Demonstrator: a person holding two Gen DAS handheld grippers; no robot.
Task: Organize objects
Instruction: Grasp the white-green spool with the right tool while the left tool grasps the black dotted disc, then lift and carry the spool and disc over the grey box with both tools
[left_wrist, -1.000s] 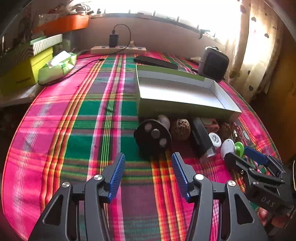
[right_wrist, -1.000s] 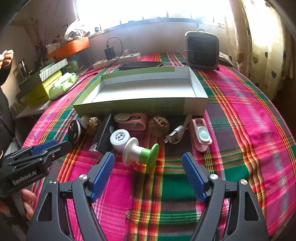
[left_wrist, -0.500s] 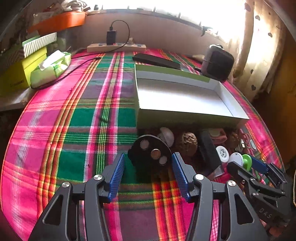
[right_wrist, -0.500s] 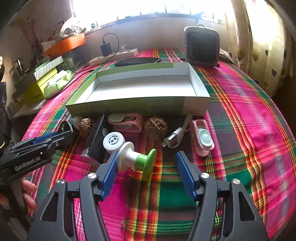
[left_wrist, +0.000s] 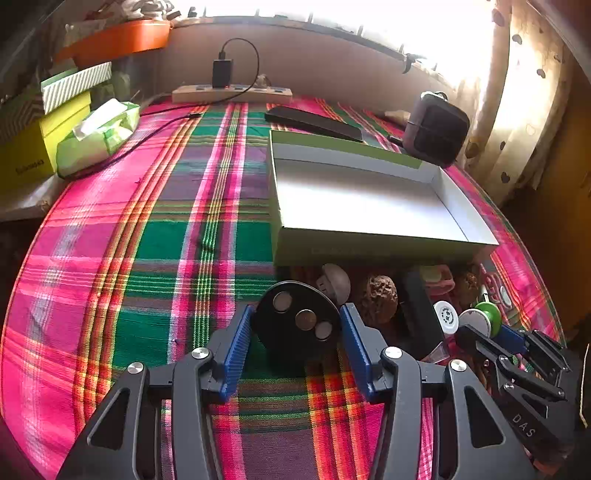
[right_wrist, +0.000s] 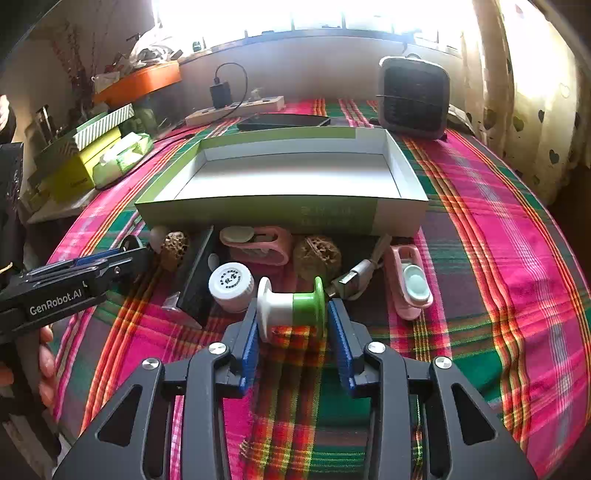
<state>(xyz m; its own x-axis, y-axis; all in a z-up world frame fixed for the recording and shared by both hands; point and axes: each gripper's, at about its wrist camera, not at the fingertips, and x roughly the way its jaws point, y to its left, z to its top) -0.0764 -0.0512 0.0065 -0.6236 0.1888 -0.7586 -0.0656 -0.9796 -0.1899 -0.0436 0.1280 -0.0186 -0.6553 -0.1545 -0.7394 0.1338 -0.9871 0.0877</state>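
Note:
A black disc (left_wrist: 295, 321) with three metal studs stands tilted between the blue pads of my left gripper (left_wrist: 295, 328). The jaws are closing and both pads touch its rim. My right gripper (right_wrist: 291, 314) is closing too, with its pads against the two flanges of a white and green spool (right_wrist: 290, 304). The spool lies crosswise on the plaid cloth. Behind both sits an empty green and white box (right_wrist: 258, 212). In front of the box lie two walnuts (right_wrist: 317, 254), a black bar (right_wrist: 195, 273), a white-capped jar (right_wrist: 231, 282), pink holders (right_wrist: 410, 284) and a USB plug (right_wrist: 354, 277).
A dark heater (right_wrist: 413, 98) stands at the back right beside the curtain. A power strip (left_wrist: 232, 94) with a charger, a black slab (left_wrist: 314, 123), a tissue pack (left_wrist: 98, 136) and a yellow box (left_wrist: 33, 151) line the back and left. A person's hand (right_wrist: 44, 365) holds the left gripper.
My left gripper moved forward until the black disc stood between its pads, then narrowed onto it. The right jaws closed in from wide open onto the spool's ends.

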